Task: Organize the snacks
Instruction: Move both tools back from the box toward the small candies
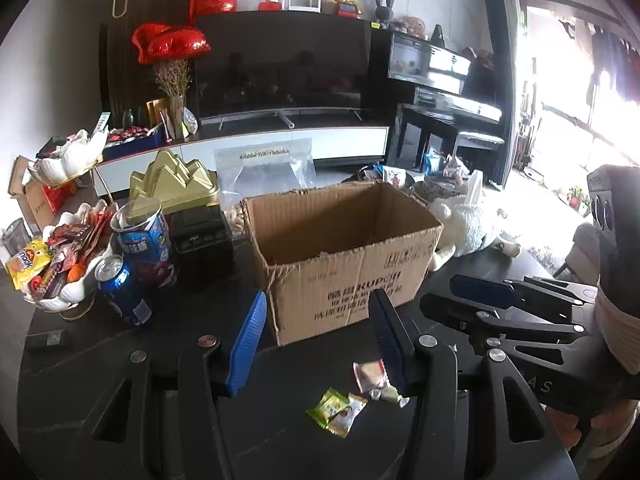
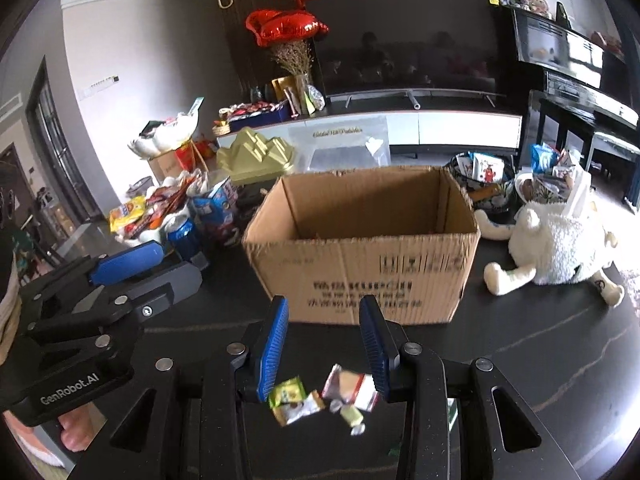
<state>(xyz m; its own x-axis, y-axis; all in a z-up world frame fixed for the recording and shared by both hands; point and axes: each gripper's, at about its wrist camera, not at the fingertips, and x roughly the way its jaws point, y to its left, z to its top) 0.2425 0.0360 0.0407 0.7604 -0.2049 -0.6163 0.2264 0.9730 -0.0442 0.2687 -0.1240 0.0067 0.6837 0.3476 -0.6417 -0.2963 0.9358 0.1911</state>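
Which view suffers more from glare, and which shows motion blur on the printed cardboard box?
Left wrist view: strong window glare washes out the right side; the brown printed cardboard box reads fairly sharp. Right wrist view: lighting is even, but the box print and the small wrapped snacks on the dark table are smeared. Both views bend straight lines.

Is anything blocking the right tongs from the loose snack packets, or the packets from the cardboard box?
Nothing visible does. The right tongs stand open just above the snack packets, with bare tabletop up to the open-topped cardboard box. The left tongs sit off to the side.
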